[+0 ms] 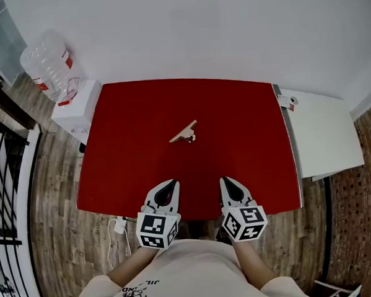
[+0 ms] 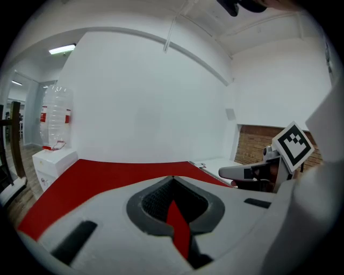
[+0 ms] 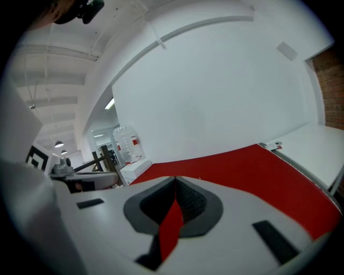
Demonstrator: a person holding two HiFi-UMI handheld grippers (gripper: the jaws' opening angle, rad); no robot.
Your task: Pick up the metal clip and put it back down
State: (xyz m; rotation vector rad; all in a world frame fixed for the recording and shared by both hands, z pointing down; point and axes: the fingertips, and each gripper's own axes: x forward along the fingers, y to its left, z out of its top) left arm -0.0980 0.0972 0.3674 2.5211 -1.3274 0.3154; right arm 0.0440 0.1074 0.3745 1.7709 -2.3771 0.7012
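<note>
Lying near the middle of the red tabletop [image 1: 123, 148], a little toward its far side, the metal clip [image 1: 185, 133] is alone on the surface and nothing touches it. The left claw [image 1: 171, 188] and the right claw [image 1: 227, 185] are held side by side over the near edge of the tabletop. Both are well apart from the clip, and both point toward the far wall with a slight downward tilt.

In the left gripper view the two jaws are pressed together at their tips with nothing between them (only the red surface shows through the small gap lower down). The right gripper view shows the same: jaws closed tip to tip, holding nothing. Each claw carries its cube with square markers at the near end, just in front of the person's forearms.

Off the far left corner of the tabletop stands a white water dispenser [image 1: 78, 110] with a big clear bottle [image 1: 47, 62] on top. On the right, a white table [image 1: 327, 137] stands just beside the red one. The floor [image 1: 58, 201] is of wood planks.
</note>
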